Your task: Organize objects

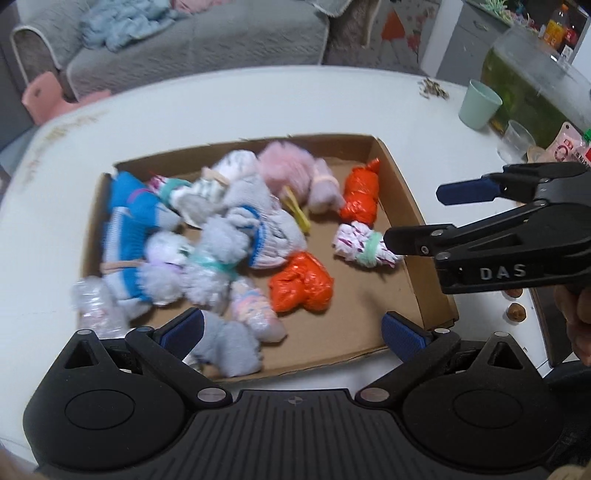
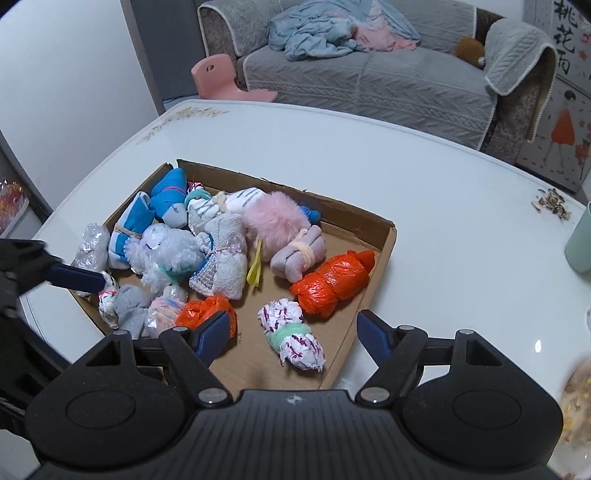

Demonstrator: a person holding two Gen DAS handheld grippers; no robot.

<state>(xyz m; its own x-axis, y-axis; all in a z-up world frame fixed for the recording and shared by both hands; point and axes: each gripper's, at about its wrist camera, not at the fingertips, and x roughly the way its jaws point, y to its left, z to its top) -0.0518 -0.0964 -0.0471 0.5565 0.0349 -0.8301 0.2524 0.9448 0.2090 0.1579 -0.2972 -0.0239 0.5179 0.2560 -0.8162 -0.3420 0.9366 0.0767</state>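
Bundles in cardboard box [image 2: 384, 236]

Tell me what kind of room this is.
Most likely a home living room: a grey covered sofa with crumpled clothes behind a white table, where a cardboard tray of bundled socks and bags sits.

Cardboard tray [image 2: 384, 236] of bundled socks on white table [image 2: 424, 192], right gripper [image 2: 291, 334] spread above white-purple bundle [image 2: 293, 338]

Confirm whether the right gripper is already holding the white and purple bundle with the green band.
No. The right gripper is open with nothing between its fingers, and the white and purple bundle lies on the floor of the cardboard box.
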